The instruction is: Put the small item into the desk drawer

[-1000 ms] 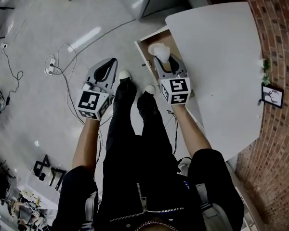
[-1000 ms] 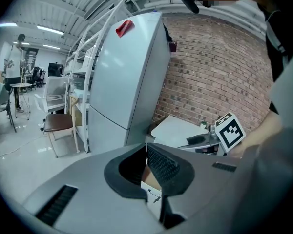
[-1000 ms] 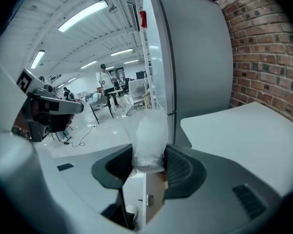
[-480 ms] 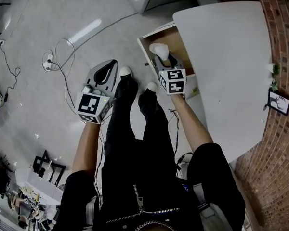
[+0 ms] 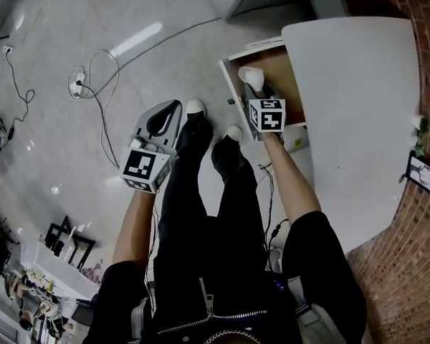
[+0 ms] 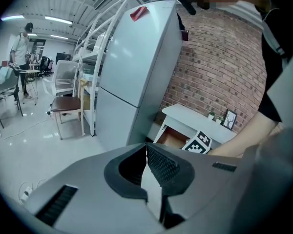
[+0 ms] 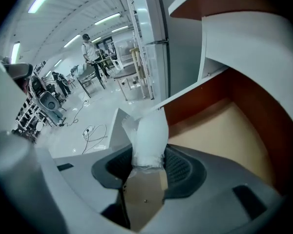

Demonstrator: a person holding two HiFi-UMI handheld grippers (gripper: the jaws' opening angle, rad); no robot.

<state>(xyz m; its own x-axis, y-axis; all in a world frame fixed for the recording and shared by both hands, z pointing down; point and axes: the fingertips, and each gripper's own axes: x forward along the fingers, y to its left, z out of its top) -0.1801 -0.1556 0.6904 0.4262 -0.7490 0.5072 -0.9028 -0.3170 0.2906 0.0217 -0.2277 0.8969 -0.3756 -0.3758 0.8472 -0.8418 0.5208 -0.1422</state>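
Small item (image 5: 251,75) over drawer (image 5: 284,67); brick wall (image 5: 408,278)

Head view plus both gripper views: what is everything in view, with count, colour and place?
desk: one, white, against the brick wall
drawer: one, brown inside, pulled open
small item: one, white, crumpled, at the drawer
picture frame: one, dark, desk's right edge
refrigerator: one, pale grey, beside the desk
chair: one, brown seat, left of the refrigerator
power strip: one, white, on the floor
bystander: one, far left background
left gripper: one, grey, shut, empty
right gripper: one, grey, shut on the small item
legs: two, black trousers
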